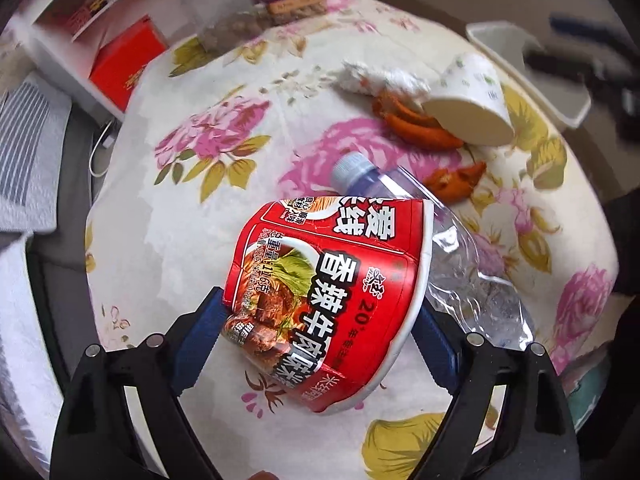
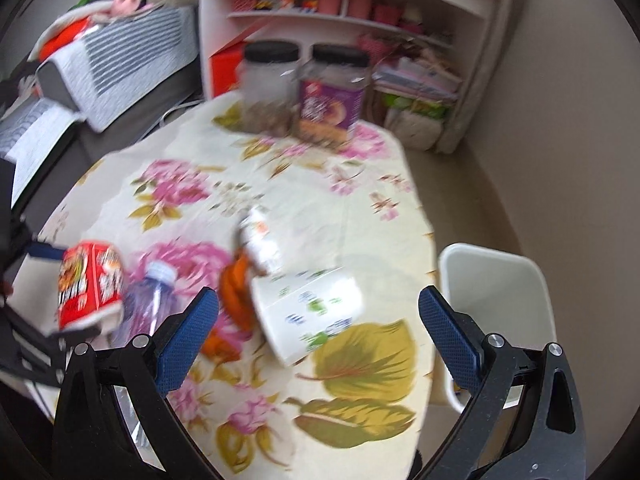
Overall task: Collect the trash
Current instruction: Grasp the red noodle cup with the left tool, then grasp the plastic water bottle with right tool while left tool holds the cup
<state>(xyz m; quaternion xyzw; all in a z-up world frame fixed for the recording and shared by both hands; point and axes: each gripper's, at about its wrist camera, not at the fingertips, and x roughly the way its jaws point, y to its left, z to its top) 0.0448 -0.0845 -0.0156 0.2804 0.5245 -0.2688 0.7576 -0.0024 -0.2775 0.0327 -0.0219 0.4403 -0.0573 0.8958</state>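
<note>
Red noodle cup [image 1: 320,300] on its side, touching crushed clear bottle [image 1: 436,236]; white paper cup [image 1: 472,96] tipped over beside orange peels [image 1: 416,124], crumpled tissue [image 1: 380,78].

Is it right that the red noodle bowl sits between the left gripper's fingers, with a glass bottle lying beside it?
Nearly. The red noodle bowl is between the left gripper fingers, but the bottle beside it is crumpled clear plastic, not glass, as the left wrist view shows.

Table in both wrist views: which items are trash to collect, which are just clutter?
Trash:
red noodle bowl
crushed plastic bottle
paper cup
orange peels
crumpled tissue
white bin, the likely drop point

Clutter:
two black-lidded jars
shelf unit
red box
</note>
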